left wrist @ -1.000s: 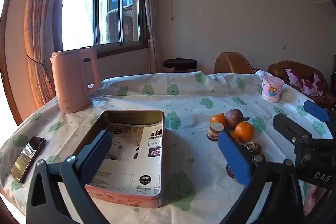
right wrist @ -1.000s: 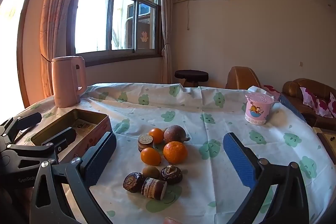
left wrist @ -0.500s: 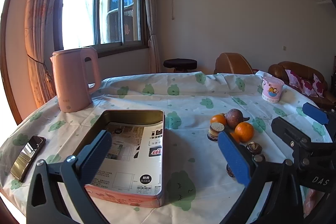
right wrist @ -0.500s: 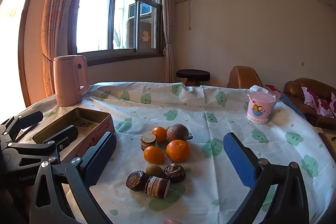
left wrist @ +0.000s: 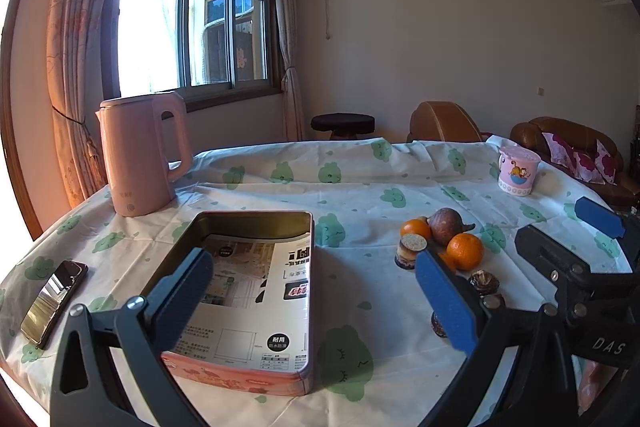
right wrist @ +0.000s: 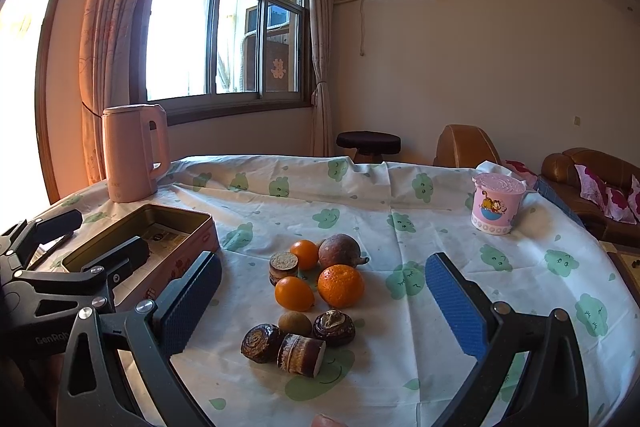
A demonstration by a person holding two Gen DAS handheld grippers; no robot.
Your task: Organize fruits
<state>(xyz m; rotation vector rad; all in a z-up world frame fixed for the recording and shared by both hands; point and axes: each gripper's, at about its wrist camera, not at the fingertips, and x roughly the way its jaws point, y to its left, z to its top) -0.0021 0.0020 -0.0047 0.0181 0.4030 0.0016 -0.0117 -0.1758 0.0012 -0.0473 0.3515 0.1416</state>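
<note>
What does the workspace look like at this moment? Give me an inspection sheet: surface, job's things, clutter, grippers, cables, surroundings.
Surface: table under a white cloth with green cloud prints, wrinkled.
Job's things: three oranges, a brown-purple round fruit, a small kiwi and dark brown corm pieces clustered together; open rectangular pink tin lined with printed paper, holding no fruit.
Clutter: pink electric kettle, black phone, pink cartoon cup.
Grippers: left gripper open over the tin; right gripper open above the fruit.
Cables: nothing seen.
Surroundings: window, curtains, brown sofa, stool.
</note>
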